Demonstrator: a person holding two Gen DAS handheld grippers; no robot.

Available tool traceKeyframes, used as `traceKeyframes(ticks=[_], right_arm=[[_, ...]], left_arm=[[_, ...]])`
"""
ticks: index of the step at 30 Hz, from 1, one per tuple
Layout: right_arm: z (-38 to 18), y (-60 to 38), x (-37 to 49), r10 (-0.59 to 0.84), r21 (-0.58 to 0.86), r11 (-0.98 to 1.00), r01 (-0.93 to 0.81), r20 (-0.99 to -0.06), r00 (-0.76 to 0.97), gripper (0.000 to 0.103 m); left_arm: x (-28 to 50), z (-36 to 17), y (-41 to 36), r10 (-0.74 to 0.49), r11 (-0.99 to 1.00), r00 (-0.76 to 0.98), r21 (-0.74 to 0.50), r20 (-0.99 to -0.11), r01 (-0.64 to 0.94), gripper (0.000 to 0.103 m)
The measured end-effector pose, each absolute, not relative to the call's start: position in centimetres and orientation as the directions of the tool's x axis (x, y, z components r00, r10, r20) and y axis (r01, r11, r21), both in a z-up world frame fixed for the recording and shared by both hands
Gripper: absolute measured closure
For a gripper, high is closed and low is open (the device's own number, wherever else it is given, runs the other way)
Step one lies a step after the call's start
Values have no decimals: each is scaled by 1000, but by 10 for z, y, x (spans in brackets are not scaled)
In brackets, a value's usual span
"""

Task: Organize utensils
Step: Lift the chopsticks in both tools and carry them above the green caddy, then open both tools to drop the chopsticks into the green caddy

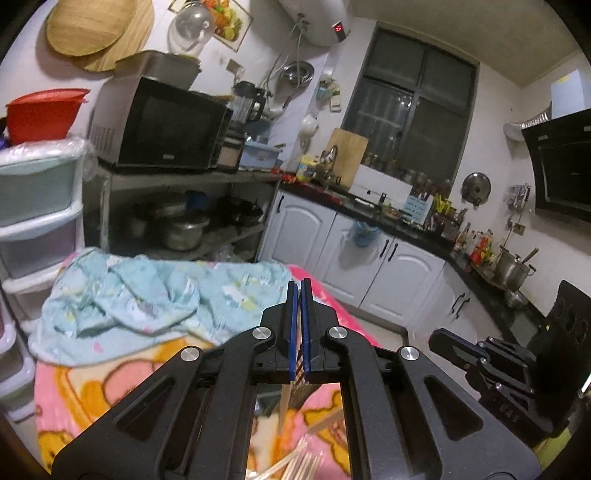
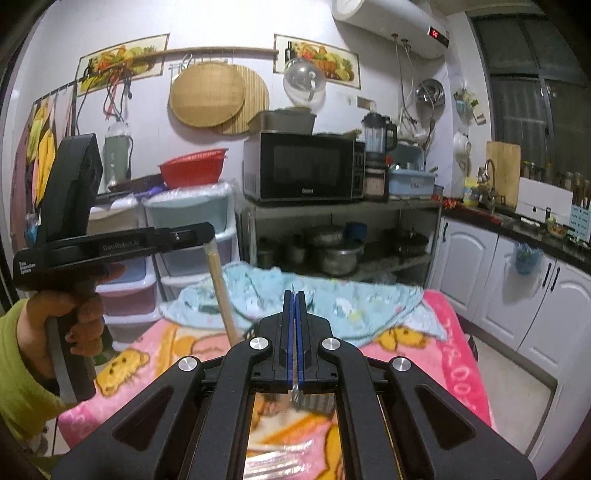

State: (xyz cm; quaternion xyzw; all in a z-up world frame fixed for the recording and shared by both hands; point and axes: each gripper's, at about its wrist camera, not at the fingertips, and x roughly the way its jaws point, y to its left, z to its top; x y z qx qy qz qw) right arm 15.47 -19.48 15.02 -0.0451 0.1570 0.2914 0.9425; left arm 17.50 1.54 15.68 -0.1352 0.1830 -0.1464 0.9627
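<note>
Left wrist view: mounted on the left hand-held gripper (image 1: 299, 284), looking forward along its closed fingers, raised above a pink cartoon blanket (image 1: 92, 391). It faces the room corner, with the microwave (image 1: 162, 125) to the left, the window (image 1: 410, 110) ahead and the L-shaped counter (image 1: 424, 229) at right. The right hand-held gripper (image 1: 441, 338) intrudes at its lower right edge.

Right wrist view: mounted on the right hand-held gripper (image 2: 294, 295), likewise above the blanket (image 2: 454, 343), facing the microwave (image 2: 303, 166) wall more squarely. The left hand-held gripper (image 2: 208, 230) appears side-on at close range on the left.

Shared between views: blanket, light blue cloth (image 1: 147, 295) (image 2: 332, 302), microwave, water heater (image 1: 314, 18) (image 2: 391, 18), white cabinets (image 1: 369, 254) (image 2: 509, 295).
</note>
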Motion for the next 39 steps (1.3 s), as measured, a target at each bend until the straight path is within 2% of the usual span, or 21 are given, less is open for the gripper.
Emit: traceKeyframes(ticks=[12, 24, 39], right_arm=[[181, -188, 198, 529, -4, 832, -554, -291, 797, 102], [167, -184, 248, 510, 33, 845, -533, -346, 787, 102], [137, -168, 269, 502, 87, 850, -520, -436, 747, 101]], left_arm=[[210, 179, 7, -297, 934, 908, -288, -295, 212, 102], [247, 163, 14, -263, 944, 906, -281, -330, 172, 102], [259, 132, 18, -280, 942, 881, -288, -382, 174, 102]])
